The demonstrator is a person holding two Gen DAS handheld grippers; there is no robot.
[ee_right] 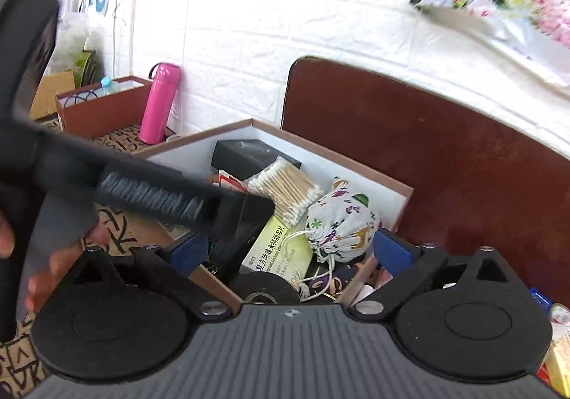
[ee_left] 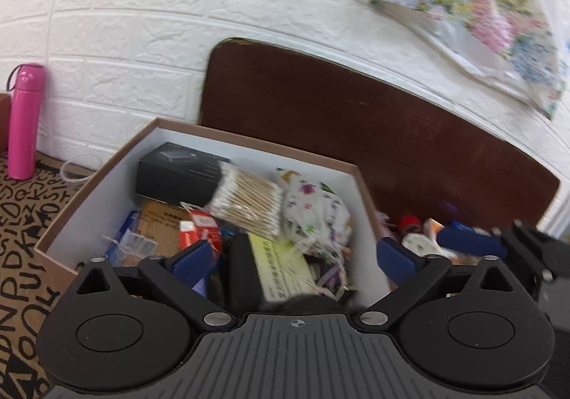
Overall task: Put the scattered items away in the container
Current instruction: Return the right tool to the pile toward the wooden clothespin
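The container is a brown cardboard box (ee_left: 199, 135) with a white inside. It holds a black carton (ee_left: 174, 171), a pack of cotton swabs (ee_left: 249, 199), a floral drawstring pouch (ee_left: 313, 206), a yellow-green medicine box (ee_left: 281, 267) and a red and white packet (ee_left: 199, 228). My left gripper (ee_left: 295, 256) hangs open over the box's near end, its pads pressing on nothing. My right gripper (ee_right: 290, 251) is open over the same box (ee_right: 388, 181), above a black tape roll (ee_right: 265, 286) and the pouch (ee_right: 338, 221). In the left wrist view a blue right finger (ee_left: 470, 244) shows at the right.
Several small loose items (ee_left: 416, 235) lie right of the box on the dark wooden board (ee_left: 356, 121); more (ee_right: 557, 338) sit at the right edge. A pink flask (ee_left: 25, 121) and another brown box (ee_right: 103, 107) stand left by the white brick wall. A hand (ee_right: 53, 267) grips the left tool's handle.
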